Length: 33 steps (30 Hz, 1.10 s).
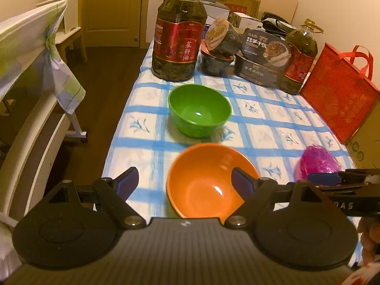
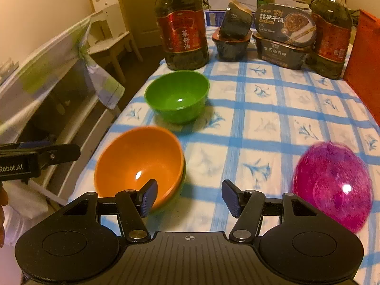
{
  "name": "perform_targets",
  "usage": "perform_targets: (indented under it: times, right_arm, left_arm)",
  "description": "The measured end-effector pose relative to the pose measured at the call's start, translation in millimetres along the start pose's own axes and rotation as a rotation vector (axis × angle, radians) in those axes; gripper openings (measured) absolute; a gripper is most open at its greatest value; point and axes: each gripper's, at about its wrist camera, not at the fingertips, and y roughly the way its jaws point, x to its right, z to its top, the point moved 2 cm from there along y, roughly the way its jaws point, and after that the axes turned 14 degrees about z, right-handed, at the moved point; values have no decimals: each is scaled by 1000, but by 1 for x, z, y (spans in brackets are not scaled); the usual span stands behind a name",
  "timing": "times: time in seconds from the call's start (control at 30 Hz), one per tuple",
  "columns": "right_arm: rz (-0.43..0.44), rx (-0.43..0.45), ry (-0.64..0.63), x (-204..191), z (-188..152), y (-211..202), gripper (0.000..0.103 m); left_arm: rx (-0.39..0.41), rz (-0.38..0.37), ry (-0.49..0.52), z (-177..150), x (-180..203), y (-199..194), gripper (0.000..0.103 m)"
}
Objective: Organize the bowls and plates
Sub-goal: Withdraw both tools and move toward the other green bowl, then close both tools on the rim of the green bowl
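On left hand-held gripper [image 2: 59,153]: "Robot.AI"; oil bottle [image 2: 181,26] label Chinese.

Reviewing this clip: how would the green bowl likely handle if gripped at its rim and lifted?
The green bowl looks like thin, glossy plastic, so probably light and stiff. Its shiny wall may be slippery between pads. It stands upright and empty on the checked cloth, so a sideways push would likely slide it.

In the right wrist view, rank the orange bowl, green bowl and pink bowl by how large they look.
1. orange bowl and pink bowl: alike in apparent size, both near the camera, so not ranked.
2. green bowl: looks smallest, but it sits farther away, so its true size is unsure.
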Motion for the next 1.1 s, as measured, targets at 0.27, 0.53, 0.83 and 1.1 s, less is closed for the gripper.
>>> perform_targets:
  times: [0.27, 0.53, 0.83, 1.1]
  right_arm:
    - [37, 5, 37, 23, 55, 38, 60]
    - [36, -21, 112, 62, 103, 97, 60]
    - [66, -46, 195, 101, 131, 152, 60]
    - [75, -76, 228, 117, 133, 183, 48]
  left_arm:
    - [-37, 8, 11, 48, -2, 61, 83]
    - [-108, 7, -36, 84, -5, 140, 79]
    - [-187, -26, -107, 104, -7, 209, 68]
    - [-217, -100, -134, 104, 0, 245, 48]
